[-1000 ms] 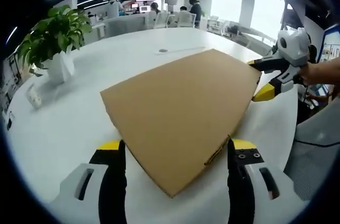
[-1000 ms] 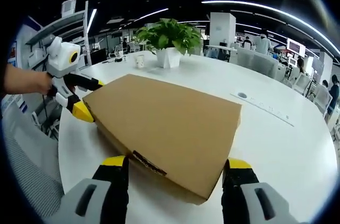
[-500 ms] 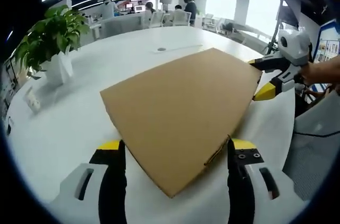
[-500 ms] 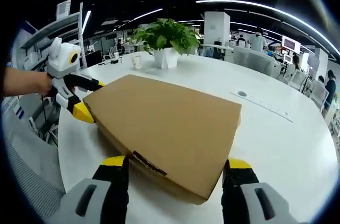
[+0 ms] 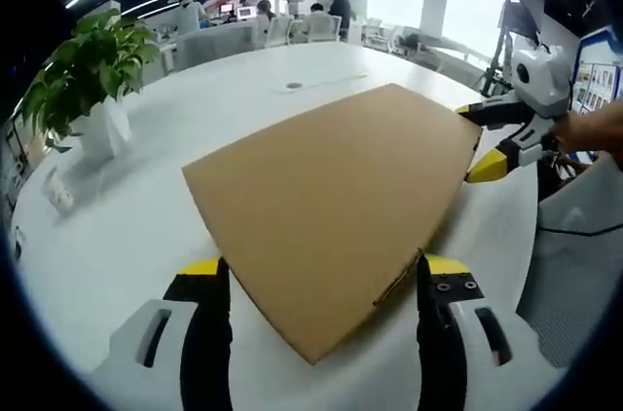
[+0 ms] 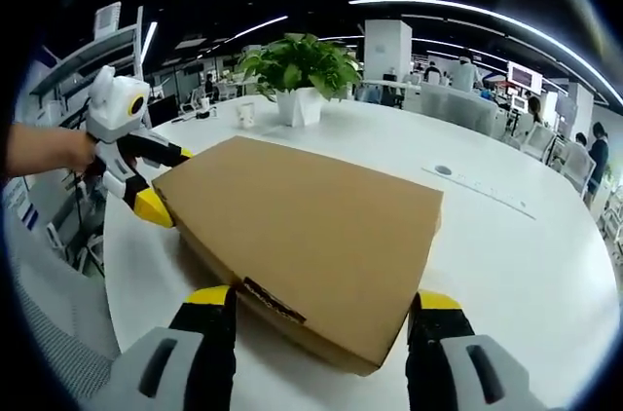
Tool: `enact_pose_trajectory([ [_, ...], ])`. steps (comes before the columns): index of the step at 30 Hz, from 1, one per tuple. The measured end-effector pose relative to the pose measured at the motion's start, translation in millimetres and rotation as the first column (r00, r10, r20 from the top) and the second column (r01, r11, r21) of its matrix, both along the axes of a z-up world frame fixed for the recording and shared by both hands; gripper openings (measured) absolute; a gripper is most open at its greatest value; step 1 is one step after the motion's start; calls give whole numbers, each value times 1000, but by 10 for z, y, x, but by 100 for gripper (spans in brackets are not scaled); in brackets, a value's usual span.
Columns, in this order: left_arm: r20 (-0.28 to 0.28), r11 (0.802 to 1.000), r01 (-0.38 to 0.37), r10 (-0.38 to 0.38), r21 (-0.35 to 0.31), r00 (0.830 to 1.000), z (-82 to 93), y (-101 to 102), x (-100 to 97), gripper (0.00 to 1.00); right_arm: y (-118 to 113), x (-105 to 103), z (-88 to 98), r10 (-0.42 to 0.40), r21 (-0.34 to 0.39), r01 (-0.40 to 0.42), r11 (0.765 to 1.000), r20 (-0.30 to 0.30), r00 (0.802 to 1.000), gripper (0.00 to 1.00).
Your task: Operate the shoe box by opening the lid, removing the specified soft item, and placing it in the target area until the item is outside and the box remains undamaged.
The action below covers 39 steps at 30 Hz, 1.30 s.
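A shut brown cardboard shoe box (image 5: 331,197) (image 6: 302,216) lies flat on the white round table (image 5: 117,236). In the left gripper view my left gripper (image 5: 324,270) is open, its yellow-tipped jaws standing either side of the box's near corner. The right gripper (image 5: 477,141) sits at the box's far right corner, held by a hand. In the right gripper view my right gripper (image 6: 321,299) is open and straddles the near corner, where a dark label strip shows. The left gripper (image 6: 159,178) is at the far left corner, jaws apart around it. The box's contents are hidden.
A potted green plant (image 5: 83,80) (image 6: 302,75) in a white pot stands on the table beyond the box, with a small white cup (image 6: 245,115) near it. A grey chair (image 5: 574,255) sits at the table's edge. People and desks fill the far office.
Both views have tilted very slightly. The box and both grippers have kept their places.
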<state>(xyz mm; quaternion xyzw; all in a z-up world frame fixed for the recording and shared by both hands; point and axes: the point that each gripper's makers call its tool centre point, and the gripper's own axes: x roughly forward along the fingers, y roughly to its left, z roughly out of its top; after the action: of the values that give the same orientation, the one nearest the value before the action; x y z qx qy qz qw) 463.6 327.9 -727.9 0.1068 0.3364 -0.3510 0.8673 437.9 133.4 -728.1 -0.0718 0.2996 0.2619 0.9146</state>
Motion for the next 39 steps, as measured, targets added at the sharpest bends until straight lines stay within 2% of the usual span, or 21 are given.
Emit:
enact_pose_trajectory([
  [13, -7, 999, 34, -34, 31, 999, -23, 126, 58, 78, 150, -29, 4, -38, -6, 38, 999, -4, 999, 69],
  [19, -12, 998, 48, -47, 38, 999, 9, 156, 17, 78, 209, -38, -2, -54, -7, 54, 999, -4, 999, 69],
  [39, -30, 998, 26, -25, 49, 999, 13, 265, -67, 75, 337, -73, -5, -66, -8, 66, 998, -3, 998, 69],
])
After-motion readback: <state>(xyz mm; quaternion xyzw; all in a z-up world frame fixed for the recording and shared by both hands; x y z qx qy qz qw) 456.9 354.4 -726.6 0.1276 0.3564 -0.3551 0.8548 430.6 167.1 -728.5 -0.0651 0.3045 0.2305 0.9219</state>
